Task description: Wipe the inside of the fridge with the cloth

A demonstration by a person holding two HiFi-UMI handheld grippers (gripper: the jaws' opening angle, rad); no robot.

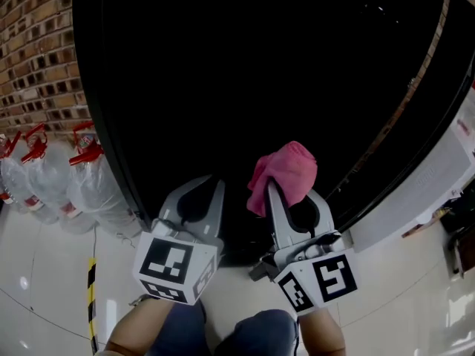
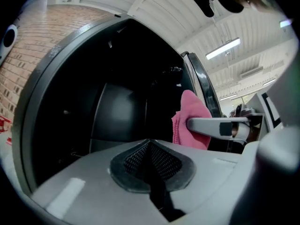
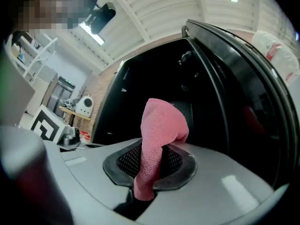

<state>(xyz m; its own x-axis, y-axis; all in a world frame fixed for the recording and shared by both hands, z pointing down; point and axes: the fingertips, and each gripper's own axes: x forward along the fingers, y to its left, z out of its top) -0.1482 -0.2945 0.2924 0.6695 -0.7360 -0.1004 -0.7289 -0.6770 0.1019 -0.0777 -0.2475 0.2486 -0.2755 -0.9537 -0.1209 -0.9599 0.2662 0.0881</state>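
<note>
Right gripper [image 1: 276, 193] is pinching the pink cloth [image 1: 286, 170]. The cloth sticks up past its tips, right in front of the dark fridge [image 1: 260, 65]. Left gripper [image 1: 200, 188] is pressed together on nothing, just beside it. Labels on the water jugs [image 1: 90, 190] by the brick wall [image 1: 37, 43] are too small to read.

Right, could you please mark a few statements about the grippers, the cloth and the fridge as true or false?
1. The right gripper has the pink cloth clamped in its jaws. True.
2. The left gripper grips the cloth too. False: its jaws are shut on nothing.
3. The fridge is closed. False: it stands open, dark inside.
4. Red-capped water bottles stand by the brick wall. True.
</note>
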